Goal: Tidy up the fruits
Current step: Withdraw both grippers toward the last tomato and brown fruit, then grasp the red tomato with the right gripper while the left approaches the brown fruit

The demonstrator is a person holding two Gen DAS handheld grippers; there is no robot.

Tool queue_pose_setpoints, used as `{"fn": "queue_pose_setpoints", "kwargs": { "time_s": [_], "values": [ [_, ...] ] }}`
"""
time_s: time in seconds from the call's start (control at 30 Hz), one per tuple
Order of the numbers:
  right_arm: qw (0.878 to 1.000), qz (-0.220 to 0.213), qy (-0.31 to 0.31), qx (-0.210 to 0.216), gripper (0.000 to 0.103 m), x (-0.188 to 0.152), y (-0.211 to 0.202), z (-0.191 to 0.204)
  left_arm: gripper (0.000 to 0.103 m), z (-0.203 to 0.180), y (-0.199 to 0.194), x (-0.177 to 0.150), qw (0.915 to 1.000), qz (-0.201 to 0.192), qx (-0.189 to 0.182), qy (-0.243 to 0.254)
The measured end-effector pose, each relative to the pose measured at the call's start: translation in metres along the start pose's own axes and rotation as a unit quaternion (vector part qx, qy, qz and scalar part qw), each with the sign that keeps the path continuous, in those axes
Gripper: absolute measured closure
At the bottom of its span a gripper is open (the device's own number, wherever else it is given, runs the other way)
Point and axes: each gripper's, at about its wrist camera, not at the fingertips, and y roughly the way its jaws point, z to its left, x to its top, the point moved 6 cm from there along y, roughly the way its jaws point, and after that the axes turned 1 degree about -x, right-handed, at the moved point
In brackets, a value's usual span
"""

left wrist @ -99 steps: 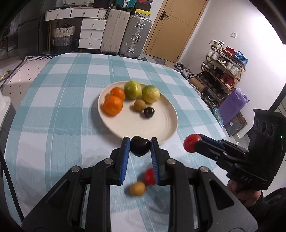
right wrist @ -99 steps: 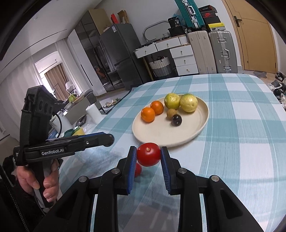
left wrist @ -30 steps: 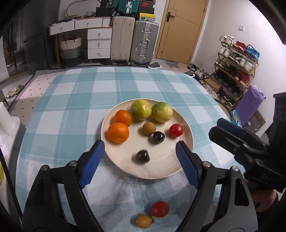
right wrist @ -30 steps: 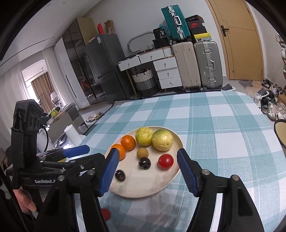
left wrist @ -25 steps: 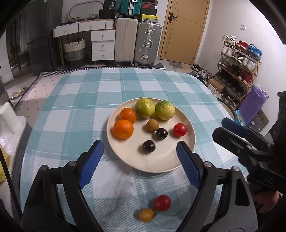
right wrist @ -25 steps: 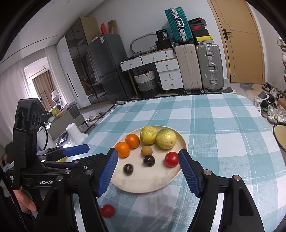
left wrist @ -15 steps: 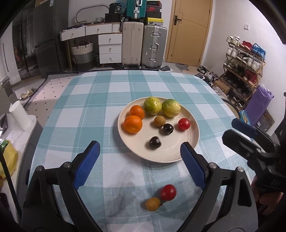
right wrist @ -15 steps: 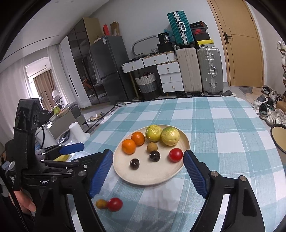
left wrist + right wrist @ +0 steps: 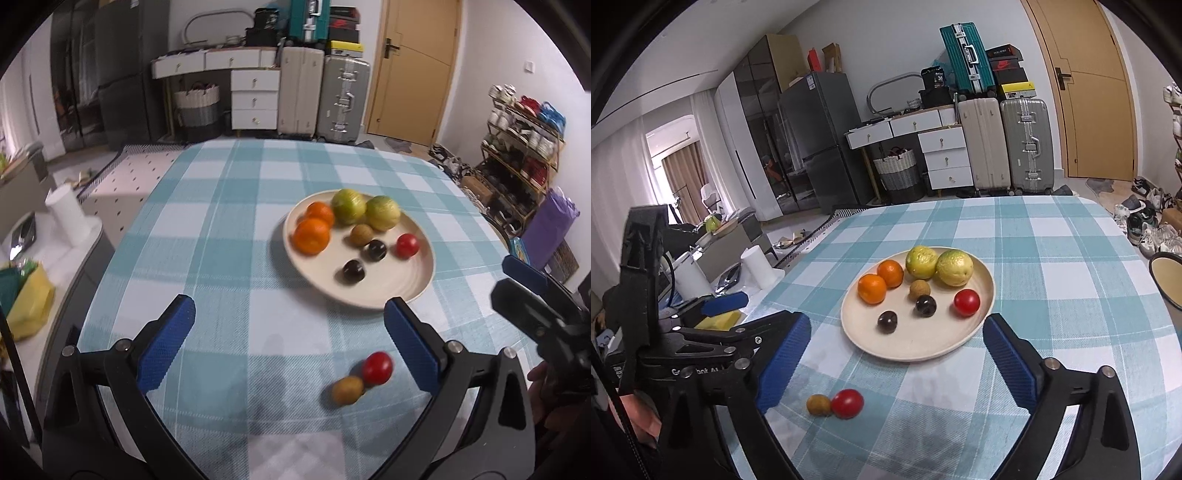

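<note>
The left tongs [image 9: 288,341] point steeply downward with their blue-padded jaws spreading apart, and nothing is gripped between them. The right tongs [image 9: 897,354] tilt down more gently, their jaws likewise widening and gripping nothing. From the left wrist view the right tongs' blue-tipped fingers [image 9: 522,271] reach in from the right edge with a hand [image 9: 550,395] on the handle below; from the right wrist view the left tongs sit at the left edge, part of the holding hand [image 9: 637,415] showing beneath.
</note>
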Motion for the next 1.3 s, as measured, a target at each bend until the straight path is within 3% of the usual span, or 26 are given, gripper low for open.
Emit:
{"fn": "queue_pose_setpoints", "kwargs": {
  "time_s": [0.4, 1.03, 1.3],
  "values": [
    [0.999, 0.04, -0.002, 0.032, 0.004, -0.033, 0.015, 0.021, 0.001, 0.039, 0.011, -0.046, 0.9983, 0.034, 0.006, -0.047],
    [0.992, 0.116, 0.005, 0.044, 0.004, -0.076, 0.051, 0.031, 0.001, 0.049, 0.033, -0.079, 0.9957, 0.057, -0.003, -0.073],
    [0.989, 0.144, 0.01, 0.039, 0.015, -0.083, 0.063, 0.031, 0.001, 0.054, 0.035, -0.082, 0.9952, 0.061, -0.005, -0.077]
  ]
}}
